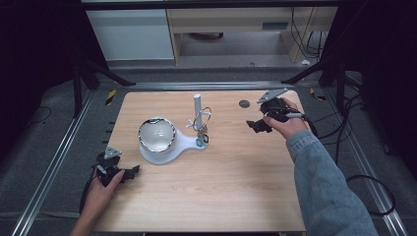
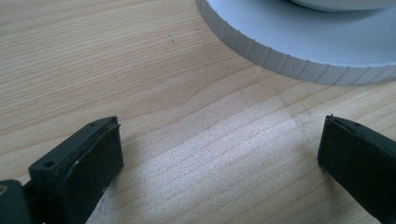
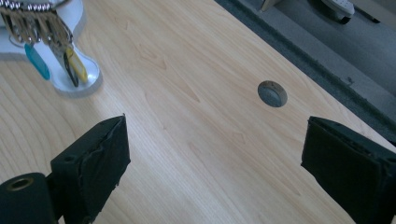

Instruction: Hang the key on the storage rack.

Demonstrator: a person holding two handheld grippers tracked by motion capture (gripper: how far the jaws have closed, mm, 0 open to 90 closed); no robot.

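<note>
Left gripper (image 1: 132,171) jaws apart over bare table (image 1: 236,187), white stand (image 2: 299,56) cropped at frame top, right gripper (image 1: 256,126) jaws apart, keys (image 3: 42,37) on stand, tops cut off.

We see a pale wood-grained table (image 1: 221,177) carrying a white stand (image 1: 189,143) with a ribbed rim. Teal and yellow key tags (image 3: 77,66) hang there; both grippers' jaws are black.

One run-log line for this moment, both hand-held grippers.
left hand-held gripper: open, empty | right hand-held gripper: open, empty | keys: hanging on white stand
</note>
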